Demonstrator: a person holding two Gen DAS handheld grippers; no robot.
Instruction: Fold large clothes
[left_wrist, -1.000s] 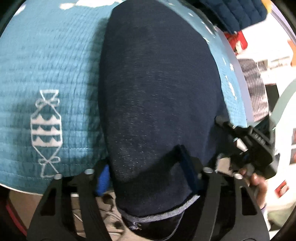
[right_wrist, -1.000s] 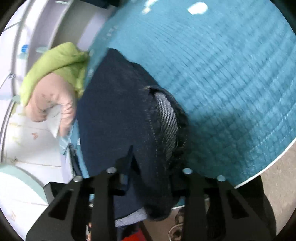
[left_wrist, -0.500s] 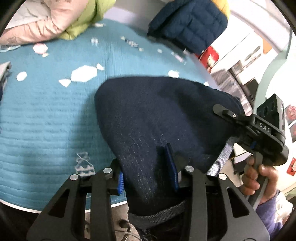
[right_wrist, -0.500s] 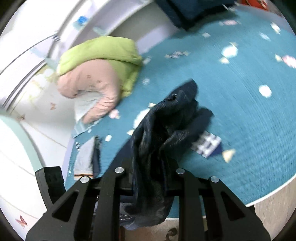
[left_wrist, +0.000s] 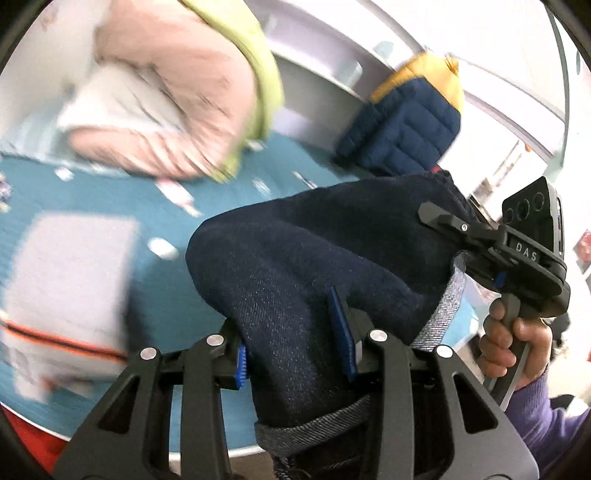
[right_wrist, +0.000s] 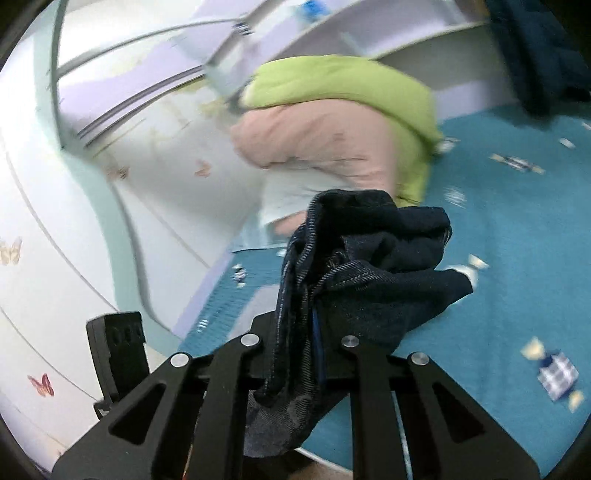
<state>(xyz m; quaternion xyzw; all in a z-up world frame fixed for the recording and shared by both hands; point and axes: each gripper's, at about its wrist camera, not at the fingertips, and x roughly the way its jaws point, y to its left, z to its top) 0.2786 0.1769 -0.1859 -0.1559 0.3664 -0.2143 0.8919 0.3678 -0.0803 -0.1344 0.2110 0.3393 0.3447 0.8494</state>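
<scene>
Left gripper (left_wrist: 295, 341) is clamping a thick fold of dark denim jeans (left_wrist: 332, 266), blue pads (left_wrist: 341, 332) pressing into the cloth on both sides. Jeans are hanging lifted above the teal bedspread (left_wrist: 92, 184), stretched across to the right gripper (left_wrist: 443, 221), which is visible at the right edge of the left wrist view with the person's right hand (left_wrist: 513, 343) wrapping its handle; purple sleeve (left_wrist: 546, 417) below it. Grey inner side of the denim is showing along the hem near the bottom of that view.

In the right wrist view the right gripper (right_wrist: 295, 338) is pinching a bunched wad of the jeans (right_wrist: 365, 266), jaws closed tight on the fabric, loose folds sticking out ahead over the bedspread (right_wrist: 517, 240). Part of the left gripper body is showing at the lower left of that view.

On the bedspread: pink and lime-green quilt (right_wrist: 332, 125) is lying piled at the far side, a navy and yellow puffer jacket (left_wrist: 410, 129) at the far right corner, a folded grey garment with orange stripe (left_wrist: 66, 295) near the left edge, blurred. Wardrobe with butterfly stickers (right_wrist: 40, 384) beside the bed.
</scene>
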